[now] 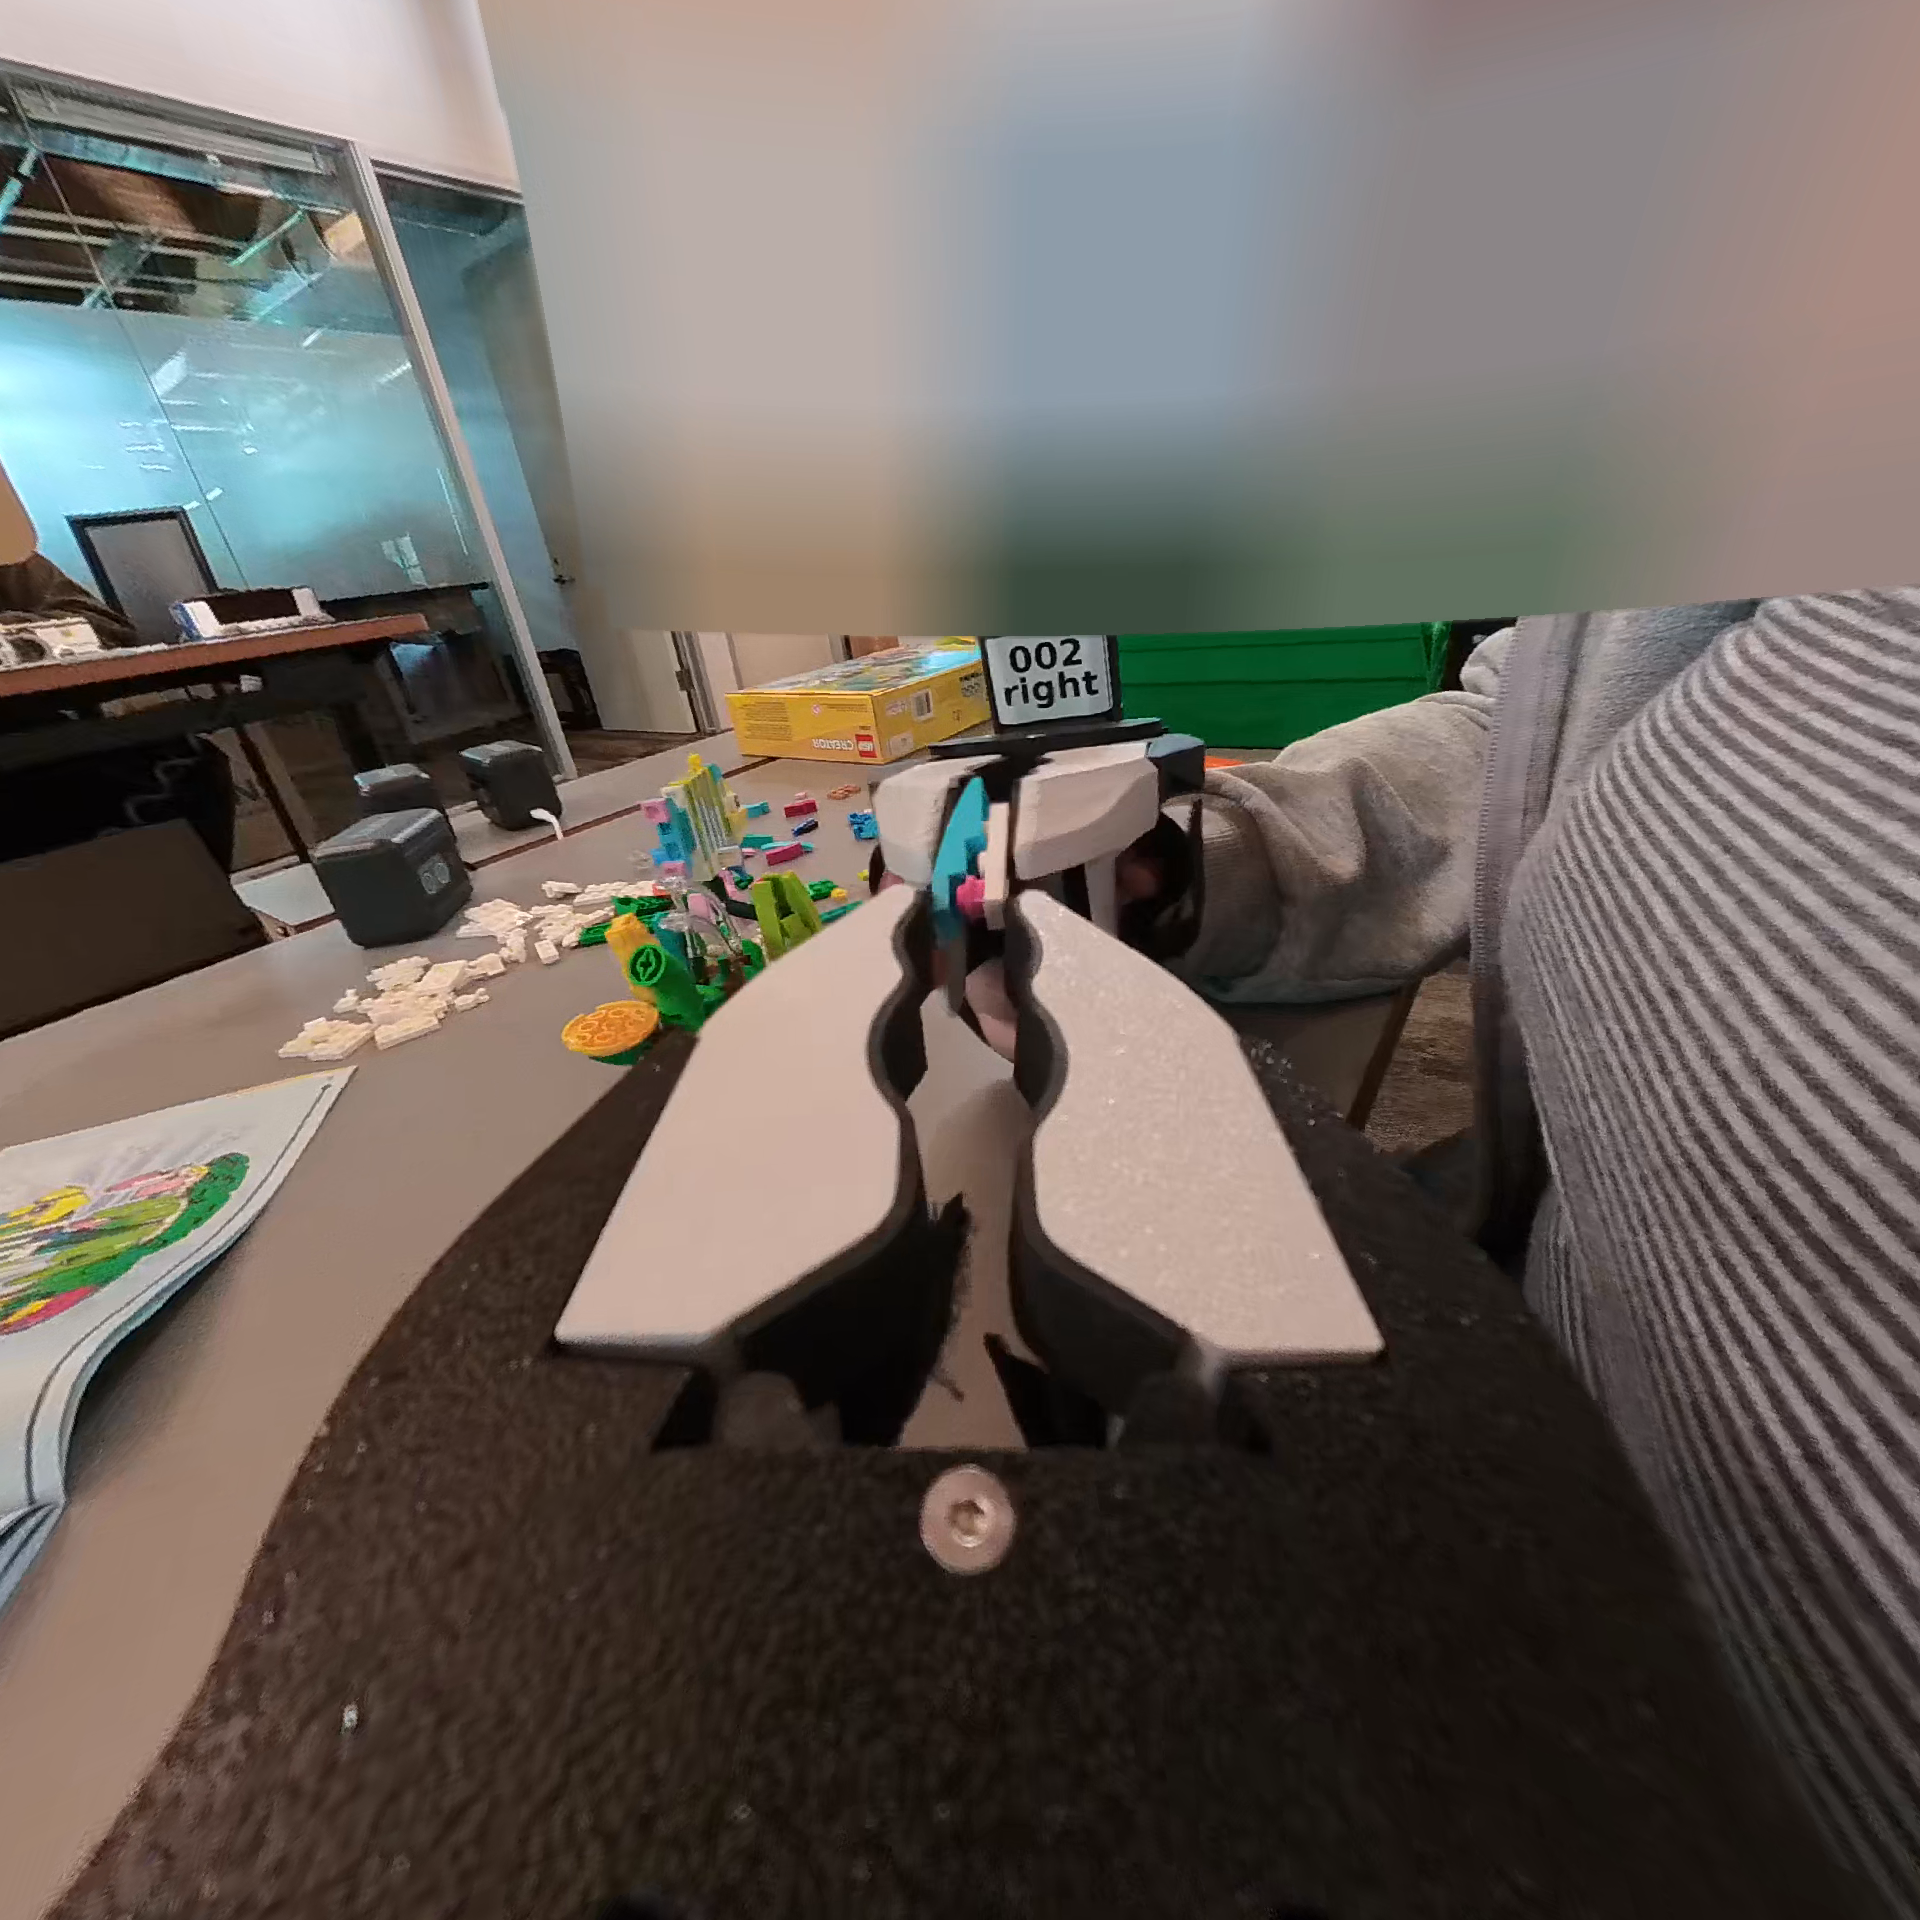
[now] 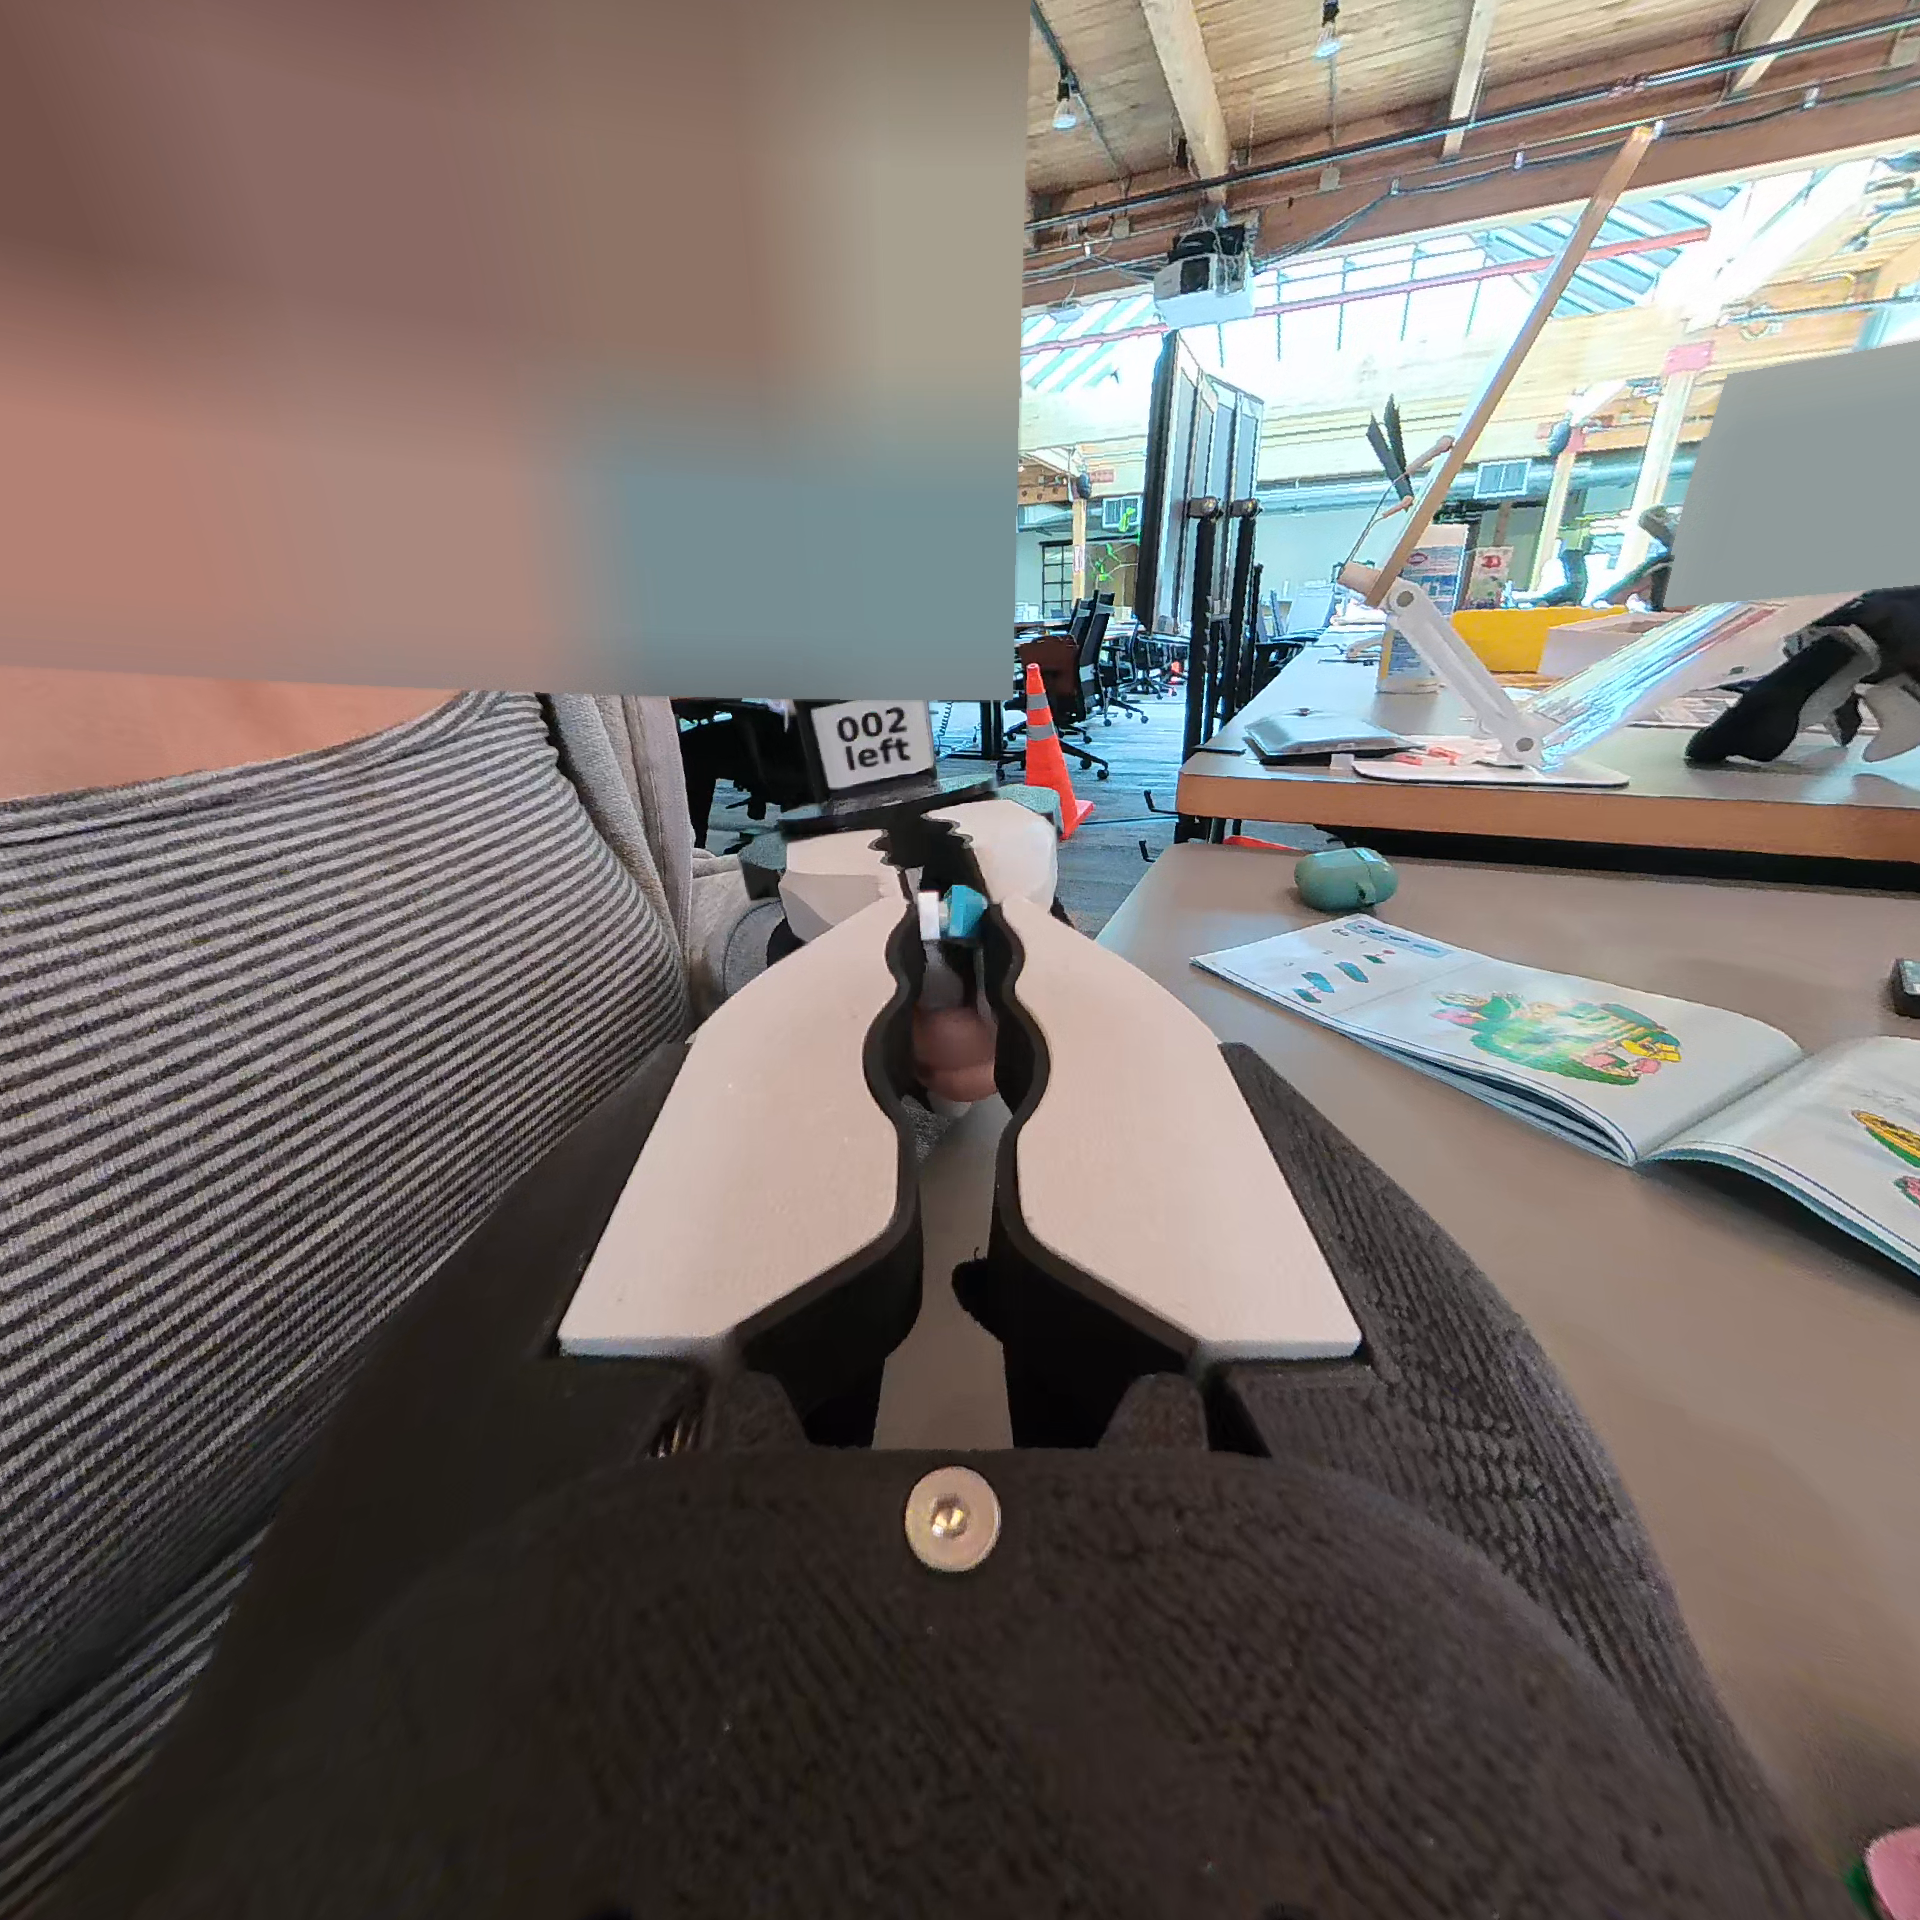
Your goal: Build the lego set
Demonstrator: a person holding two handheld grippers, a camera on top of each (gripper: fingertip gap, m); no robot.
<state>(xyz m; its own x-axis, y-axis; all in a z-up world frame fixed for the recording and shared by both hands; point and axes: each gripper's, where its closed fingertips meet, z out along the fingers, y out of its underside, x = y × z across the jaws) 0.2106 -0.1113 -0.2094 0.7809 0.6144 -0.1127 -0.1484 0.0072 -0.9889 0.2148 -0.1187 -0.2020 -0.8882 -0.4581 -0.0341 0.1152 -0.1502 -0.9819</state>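
My two grippers meet tip to tip in the air in front of a person's striped shirt. In the left wrist view my left gripper (image 1: 961, 920) is nearly shut, with a small cluster of blue, pink and white bricks (image 1: 958, 868) between its tips. My right gripper (image 1: 987, 831) faces it and pinches the same cluster from the far side. In the right wrist view my right gripper (image 2: 951, 925) is shut on the white and blue bricks (image 2: 948, 914), with my left gripper (image 2: 928, 847) just behind them. Which brick each gripper grips is hidden.
A half-built green, yellow and blue model (image 1: 707, 935) stands on the grey table (image 1: 499, 1091), with loose white bricks (image 1: 447, 977), coloured bricks, a yellow box (image 1: 852, 712) and black boxes (image 1: 390, 878). An open instruction booklet (image 2: 1558, 1049) and a teal case (image 2: 1343, 878) lie nearby. My two grippers' fingertips are within a few centimetres of each other.
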